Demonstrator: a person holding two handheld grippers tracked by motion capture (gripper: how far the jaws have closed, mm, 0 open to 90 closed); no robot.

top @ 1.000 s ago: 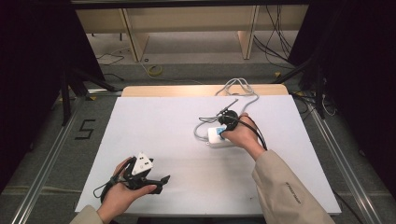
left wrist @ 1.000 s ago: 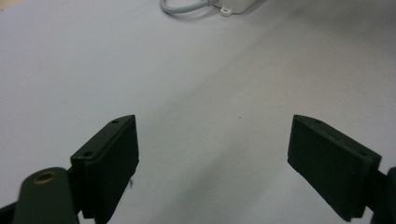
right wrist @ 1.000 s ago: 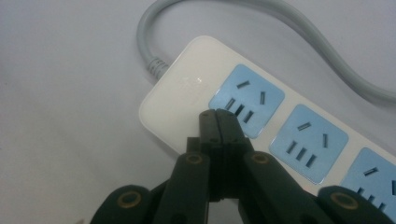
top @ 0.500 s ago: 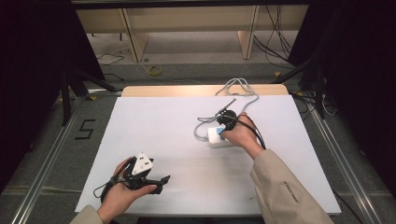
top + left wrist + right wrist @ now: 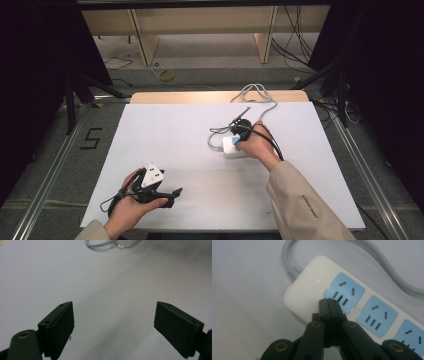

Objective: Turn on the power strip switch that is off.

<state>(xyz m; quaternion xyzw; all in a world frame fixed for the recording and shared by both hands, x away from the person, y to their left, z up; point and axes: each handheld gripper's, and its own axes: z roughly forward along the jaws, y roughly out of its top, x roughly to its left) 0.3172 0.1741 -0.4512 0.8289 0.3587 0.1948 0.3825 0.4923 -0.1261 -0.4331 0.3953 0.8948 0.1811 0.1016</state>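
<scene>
Right gripper [image 5: 328,302] pressed-together over power strip [image 5: 312,287]

Sleeve: beige fabric sleeve [image 5: 300,200] with small dark lettering.
Left tool [image 5: 115,327]: two black flat-padded jaws, brass rivet, grey three-cornered plate.
Right tool [image 5: 329,305]: black linkage arms, brass rivets.

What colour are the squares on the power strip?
Light blue, on the white power strip; clearest in the right gripper view.

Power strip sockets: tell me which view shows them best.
The right gripper view. The power strip lies close under the shut right gripper, its blue sockets and slots sharp. The high view shows the strip small, partly under the hand. The left gripper view catches just its end and grey cable at the top edge.
</scene>
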